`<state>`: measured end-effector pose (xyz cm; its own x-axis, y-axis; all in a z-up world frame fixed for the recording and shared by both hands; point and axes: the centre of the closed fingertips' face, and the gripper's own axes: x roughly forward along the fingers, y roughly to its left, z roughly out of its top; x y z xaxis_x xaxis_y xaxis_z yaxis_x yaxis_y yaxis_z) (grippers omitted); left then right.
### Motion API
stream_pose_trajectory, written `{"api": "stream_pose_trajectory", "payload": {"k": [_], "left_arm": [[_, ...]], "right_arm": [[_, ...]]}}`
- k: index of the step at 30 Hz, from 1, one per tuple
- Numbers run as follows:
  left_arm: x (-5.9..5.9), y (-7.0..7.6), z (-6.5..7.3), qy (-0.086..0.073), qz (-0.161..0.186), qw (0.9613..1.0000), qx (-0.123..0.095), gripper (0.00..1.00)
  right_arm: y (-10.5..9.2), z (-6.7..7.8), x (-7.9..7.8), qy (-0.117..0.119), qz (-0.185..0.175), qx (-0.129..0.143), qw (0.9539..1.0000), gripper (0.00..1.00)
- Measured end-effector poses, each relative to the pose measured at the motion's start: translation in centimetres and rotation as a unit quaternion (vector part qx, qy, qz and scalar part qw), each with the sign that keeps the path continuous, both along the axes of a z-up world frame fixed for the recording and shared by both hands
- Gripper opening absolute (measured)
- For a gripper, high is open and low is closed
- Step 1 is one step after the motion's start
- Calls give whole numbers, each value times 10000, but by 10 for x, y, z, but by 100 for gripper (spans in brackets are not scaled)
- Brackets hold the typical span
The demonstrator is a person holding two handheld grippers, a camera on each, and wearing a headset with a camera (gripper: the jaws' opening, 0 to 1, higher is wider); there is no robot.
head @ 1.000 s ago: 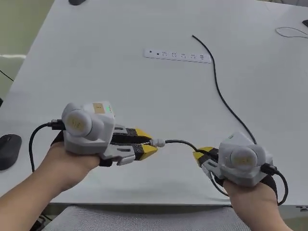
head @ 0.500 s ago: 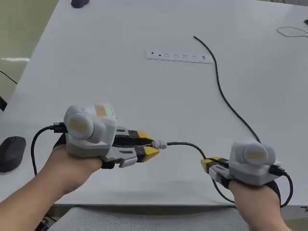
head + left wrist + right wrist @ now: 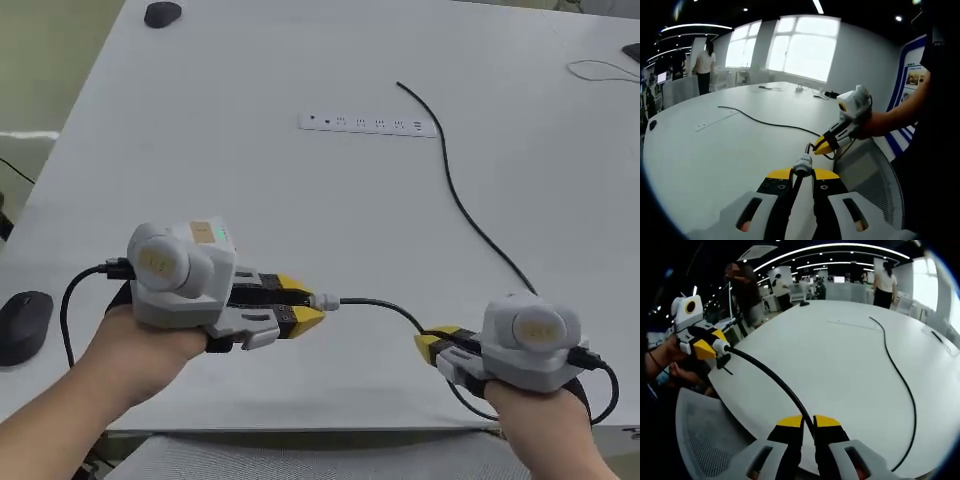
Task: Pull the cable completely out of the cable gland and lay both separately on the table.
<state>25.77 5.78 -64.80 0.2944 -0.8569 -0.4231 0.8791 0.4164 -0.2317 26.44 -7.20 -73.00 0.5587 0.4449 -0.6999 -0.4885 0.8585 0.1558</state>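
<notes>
Over the near edge of the surface (image 3: 250, 170), the left tongs (image 3: 312, 306) pinch the cable gland (image 3: 325, 299), its long axis pointing right. From it the cable (image 3: 380, 302) sags across to the right tongs (image 3: 425, 345), clamped on it; freeing it likely means drawing rightward.

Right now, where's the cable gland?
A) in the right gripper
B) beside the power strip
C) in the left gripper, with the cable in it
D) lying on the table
C: the left gripper is shut on the cable gland, and the cable runs from it to the right gripper.
</notes>
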Motion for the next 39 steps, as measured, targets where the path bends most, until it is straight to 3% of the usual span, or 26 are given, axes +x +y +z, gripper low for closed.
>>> {"api": "stream_pose_trajectory", "payload": {"k": [4, 9, 12, 15, 19, 21, 26, 30, 34, 39], "left_arm": [[-1, -1, 2, 1, -6, 10000, -25, 15], [-2, 0, -4, 6, -55, 10000, 67, 15], [-2, 1, -5, 32, -5, 10000, 48, 15], [-3, 0, -3, 45, 1, 10000, 12, 15], [-4, 1, -5, 78, -7, 10000, 31, 15], [-3, 2, -6, 87, -3, 10000, 34, 15], [-4, 1, -3, 60, -35, 10000, -1, 15], [-4, 2, -3, 54, -51, 10000, 9, 15], [-4, 1, -3, 70, -35, 10000, -9, 15], [-7, -2, -3, 63, -26, 10000, -29, 15]], "right_arm": [[3, 4, -4, -21, 193, -54, 9998, 5], [13, 24, -9, 70, 473, 124, 9988, 26], [18, 45, -4, -224, 721, -7, 9971, 30], [32, 66, 2, -759, 1318, -399, 9876, 32], [57, 77, 0, -1024, 1960, -682, 9728, 35], [72, 79, -3, -1171, 2331, -835, 9617, 34], [97, 75, -4, -1259, 2748, -993, 9481, 30], [111, 69, -5, -1433, 3187, -1273, 9283, 25], [115, 67, -7, -1452, 3298, -1314, 9235, 15], [114, 66, -7, -1431, 3304, -1333, 9233, 8]]}}
